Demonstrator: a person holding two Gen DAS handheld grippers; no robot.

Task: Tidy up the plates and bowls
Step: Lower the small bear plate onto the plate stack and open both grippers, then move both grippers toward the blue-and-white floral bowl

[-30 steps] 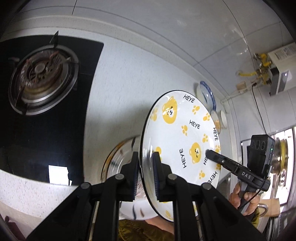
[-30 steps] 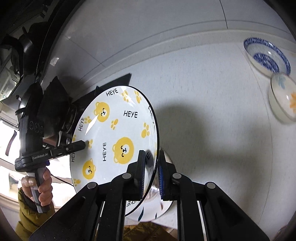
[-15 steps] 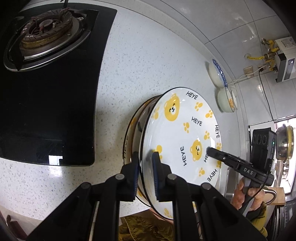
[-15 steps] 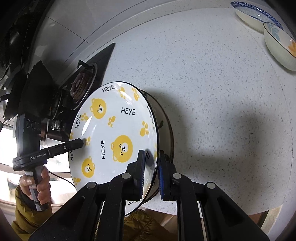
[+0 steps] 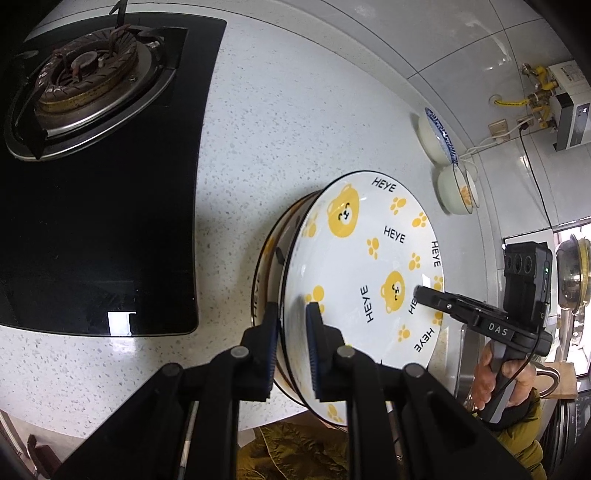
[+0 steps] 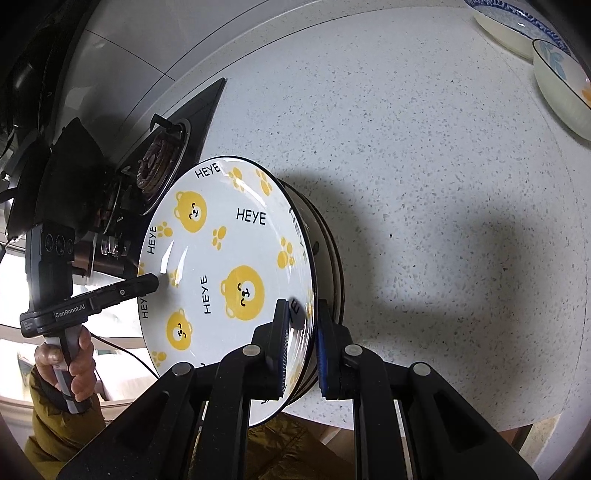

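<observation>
A white plate with yellow bears and "HEYE" lettering (image 5: pixel 373 258) (image 6: pixel 221 258) sits on or just above a stack of similar plates (image 5: pixel 267 254) (image 6: pixel 328 254) near the counter's front edge. My left gripper (image 5: pixel 291 325) is shut on the plate's rim at one side. My right gripper (image 6: pixel 301 332) is shut on the rim at the opposite side. Each gripper shows in the other's view, the right gripper (image 5: pixel 424 293) and the left gripper (image 6: pixel 147 284). A blue-patterned bowl (image 5: pixel 437 134) (image 6: pixel 506 22) and a white bowl with an orange motif (image 5: pixel 458 190) (image 6: pixel 561 85) stand further along the counter.
A black gas hob with a burner (image 5: pixel 85 77) (image 6: pixel 159 162) lies left of the plates on the speckled counter (image 5: pixel 288 122). A tiled wall runs behind. A gas fitting and meter (image 5: pixel 554 96) hang on the wall. A metal pot (image 5: pixel 572 273) is at the far right.
Both grippers have lowered the bear plate toward the stack of plates, keeping hold of its rim. The views have tilted down toward the counter.
</observation>
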